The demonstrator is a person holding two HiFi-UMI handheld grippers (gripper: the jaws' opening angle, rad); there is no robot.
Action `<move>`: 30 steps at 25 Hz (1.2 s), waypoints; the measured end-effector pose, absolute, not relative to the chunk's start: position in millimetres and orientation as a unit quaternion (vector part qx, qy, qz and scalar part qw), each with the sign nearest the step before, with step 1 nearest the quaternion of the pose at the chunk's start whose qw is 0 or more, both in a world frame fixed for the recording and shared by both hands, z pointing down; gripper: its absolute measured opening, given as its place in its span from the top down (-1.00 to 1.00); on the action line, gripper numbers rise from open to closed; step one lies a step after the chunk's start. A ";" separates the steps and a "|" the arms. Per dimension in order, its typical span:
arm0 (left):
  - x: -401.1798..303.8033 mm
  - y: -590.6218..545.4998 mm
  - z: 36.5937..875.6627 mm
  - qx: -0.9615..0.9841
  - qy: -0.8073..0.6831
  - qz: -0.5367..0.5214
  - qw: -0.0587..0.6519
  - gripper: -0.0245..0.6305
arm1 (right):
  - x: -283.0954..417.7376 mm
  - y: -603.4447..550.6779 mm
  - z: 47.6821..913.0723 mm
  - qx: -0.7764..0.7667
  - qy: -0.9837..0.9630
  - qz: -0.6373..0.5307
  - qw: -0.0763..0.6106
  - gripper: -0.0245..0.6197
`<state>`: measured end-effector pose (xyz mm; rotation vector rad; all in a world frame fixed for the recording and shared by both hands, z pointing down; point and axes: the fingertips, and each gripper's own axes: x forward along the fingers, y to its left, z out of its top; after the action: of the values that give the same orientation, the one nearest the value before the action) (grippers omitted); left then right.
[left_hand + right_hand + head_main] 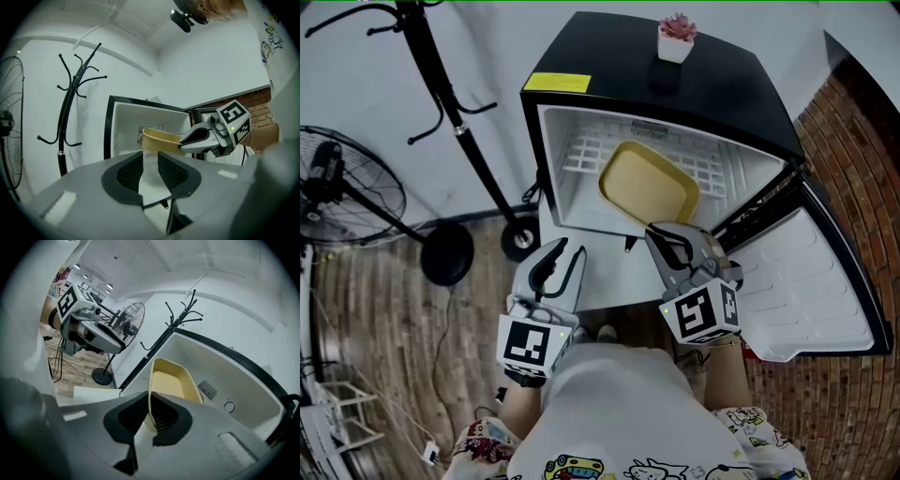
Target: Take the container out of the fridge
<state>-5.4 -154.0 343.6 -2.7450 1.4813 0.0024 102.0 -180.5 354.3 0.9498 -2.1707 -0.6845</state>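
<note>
A shallow yellow container [649, 183] hangs tilted in the mouth of the open black mini fridge [609, 56], above its white wire shelf [581, 155]. My right gripper [673, 246] is shut on the container's near rim; in the right gripper view the rim [151, 394] is pinched between the pads. My left gripper [560, 261] hovers in front of the fridge's left half, jaws apart, with nothing between them [150, 161]. From the left gripper view the container [159, 139] and the right gripper [199, 137] show ahead to the right.
The fridge door [811, 281] swings open to the right, against a brick wall. A small potted plant [676, 39] stands on the fridge top. A black coat stand [450, 103] and a floor fan [347, 187] are at the left on the wooden floor.
</note>
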 end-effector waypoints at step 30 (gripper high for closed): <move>10.7 -134.2 369.6 -0.881 0.472 -0.023 -0.015 0.89 | 133.4 -126.6 408.0 0.400 -0.895 -0.058 0.188 0.86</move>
<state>10.7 -134.2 369.6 -2.7947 1.4965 -0.0716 133.4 -126.6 408.0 1.1251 -2.5183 -0.1619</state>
